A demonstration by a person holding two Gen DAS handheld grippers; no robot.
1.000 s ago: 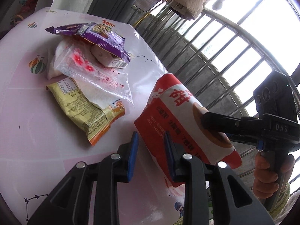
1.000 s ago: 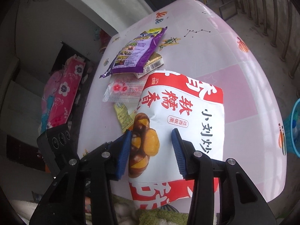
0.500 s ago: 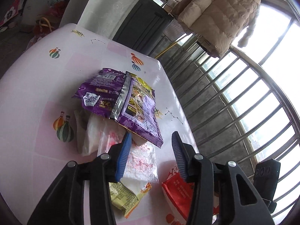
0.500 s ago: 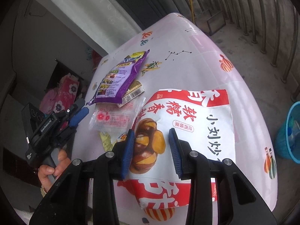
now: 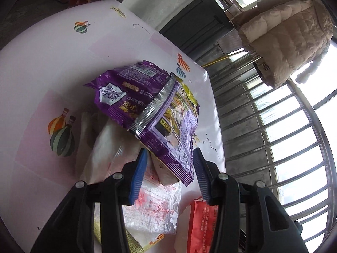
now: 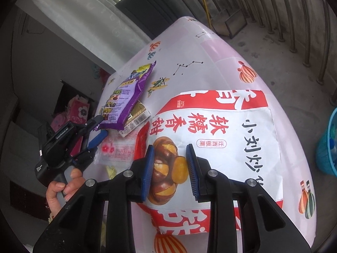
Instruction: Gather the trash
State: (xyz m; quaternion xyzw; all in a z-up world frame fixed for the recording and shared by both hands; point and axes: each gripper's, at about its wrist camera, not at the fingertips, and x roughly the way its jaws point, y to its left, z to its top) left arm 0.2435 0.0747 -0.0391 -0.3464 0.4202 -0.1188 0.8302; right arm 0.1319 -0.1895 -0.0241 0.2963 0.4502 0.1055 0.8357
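A purple snack bag [image 5: 151, 109] lies on top of a pile of wrappers on the pink table [image 5: 42, 63]. My left gripper [image 5: 168, 175] is open, its fingers either side of the purple bag's near corner. Under it lie a clear plastic wrapper [image 5: 155, 208] and a yellow packet [image 5: 130, 242]. My right gripper [image 6: 168, 168] is shut on a red-and-white chestnut bag [image 6: 221, 139] and holds it above the table. The left gripper [image 6: 96, 130] shows in the right wrist view at the purple bag [image 6: 126, 97].
A small boxed snack [image 6: 135, 118] lies under the purple bag. A blue basket [image 6: 328, 145] stands on the floor at right of the table. Window bars [image 5: 273, 147] and a hanging coat [image 5: 284, 38] are beyond the table's far edge.
My left gripper moved forward from beside the chestnut bag to the purple bag and now straddles its corner. My right gripper kept hold of the chestnut bag and lifted it slightly.
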